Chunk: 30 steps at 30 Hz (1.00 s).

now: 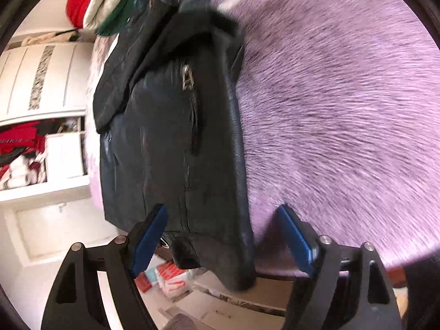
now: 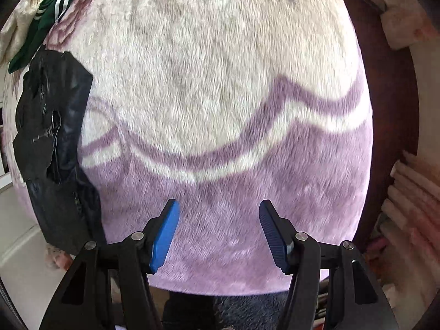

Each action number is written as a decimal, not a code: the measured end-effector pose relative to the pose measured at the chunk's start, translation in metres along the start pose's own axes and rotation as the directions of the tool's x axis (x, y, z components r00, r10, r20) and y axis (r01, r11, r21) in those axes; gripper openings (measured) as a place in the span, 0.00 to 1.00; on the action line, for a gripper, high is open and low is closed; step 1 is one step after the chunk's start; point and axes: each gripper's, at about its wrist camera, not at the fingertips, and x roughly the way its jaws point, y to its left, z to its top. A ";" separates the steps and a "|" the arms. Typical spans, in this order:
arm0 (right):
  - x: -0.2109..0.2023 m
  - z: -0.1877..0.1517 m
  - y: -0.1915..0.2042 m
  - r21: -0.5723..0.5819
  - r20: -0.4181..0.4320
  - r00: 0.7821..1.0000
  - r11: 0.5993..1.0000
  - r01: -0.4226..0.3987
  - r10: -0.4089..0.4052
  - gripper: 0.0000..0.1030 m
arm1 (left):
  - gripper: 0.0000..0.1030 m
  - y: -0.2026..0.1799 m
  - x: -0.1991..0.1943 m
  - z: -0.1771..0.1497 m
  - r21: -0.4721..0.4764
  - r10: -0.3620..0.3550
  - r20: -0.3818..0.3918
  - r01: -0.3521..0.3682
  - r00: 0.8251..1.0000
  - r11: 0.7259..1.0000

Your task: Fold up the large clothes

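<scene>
A black leather jacket with a metal zip pull lies folded lengthwise along the left edge of the bed, on a fluffy purple and cream blanket. Its near end hangs over the bed's edge. My left gripper is open, its blue pads on either side of the jacket's near end, not closed on it. In the right wrist view the jacket lies at the far left. My right gripper is open and empty above the blanket, well to the right of the jacket.
A pile of red, cream and green clothes sits at the bed's far end beyond the jacket; the green garment also shows in the right wrist view. A white wardrobe with open shelves stands left of the bed. Packets lie on the floor below.
</scene>
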 end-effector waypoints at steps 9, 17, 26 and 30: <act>0.038 0.045 0.045 -0.100 -0.050 0.956 0.951 -0.291 0.288 0.61 | 0.81 0.042 0.033 0.021 -0.059 0.222 0.028 -0.220 0.975 0.974; 0.098 0.093 0.097 0.011 -0.193 0.653 0.667 -0.745 0.733 0.76 | 0.12 0.053 0.014 0.016 -0.078 0.188 0.097 -0.181 0.977 0.980; 0.099 0.083 0.153 0.076 -0.109 0.627 0.635 -0.769 0.772 0.24 | 0.06 0.107 -0.004 0.011 -0.172 0.089 0.111 -0.070 0.990 0.983; 0.047 0.074 0.178 0.007 -0.106 0.692 0.696 -0.718 0.714 0.21 | 0.06 0.151 -0.010 0.001 -0.263 0.005 0.124 0.028 0.992 0.964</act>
